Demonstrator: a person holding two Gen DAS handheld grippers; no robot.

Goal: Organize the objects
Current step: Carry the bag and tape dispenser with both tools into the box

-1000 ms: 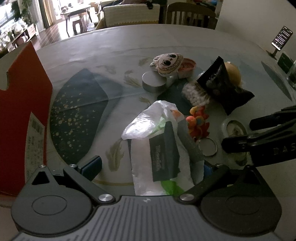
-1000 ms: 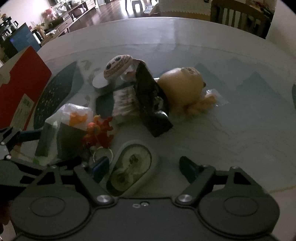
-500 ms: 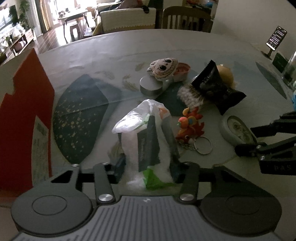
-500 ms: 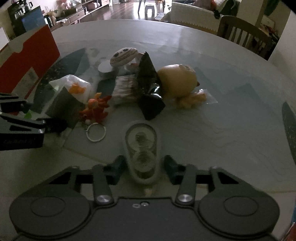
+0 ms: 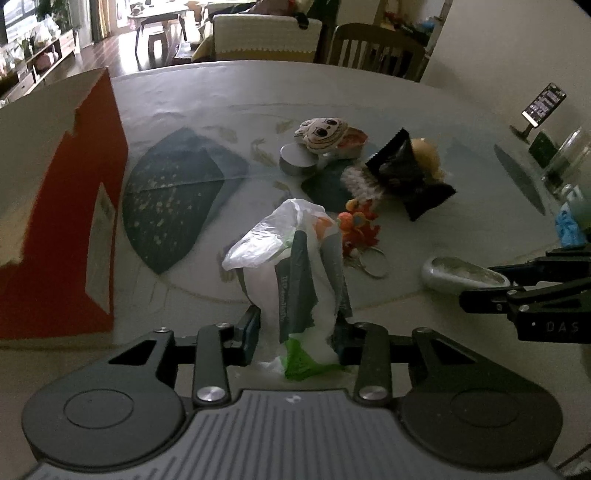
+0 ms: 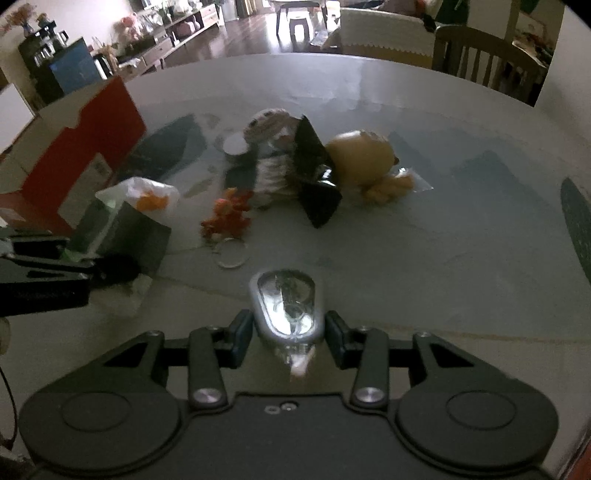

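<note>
We see bare table (image 6: 461, 236) right and far; toy cluster (image 6: 295, 166) blocks centre, red box (image 5: 62, 236) walls left.

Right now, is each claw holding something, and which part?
Yes. The left claw pinches the plastic bag near its lower end. The right claw grips the clear oval case by its two long sides.

Dim room, daylight from far windows on the left. Round glass-topped table w/ pale leaf-patterned cloth (image 5: 236, 96). Behind it: slatted wooden chair (image 5: 373, 50), cream-covered sofa back (image 5: 264, 35). Dark glossy wood floor (image 6: 251, 35), low TV cabinet (image 6: 173, 31) along left wall; plain white wall (image 5: 517, 48) on the right.
</note>
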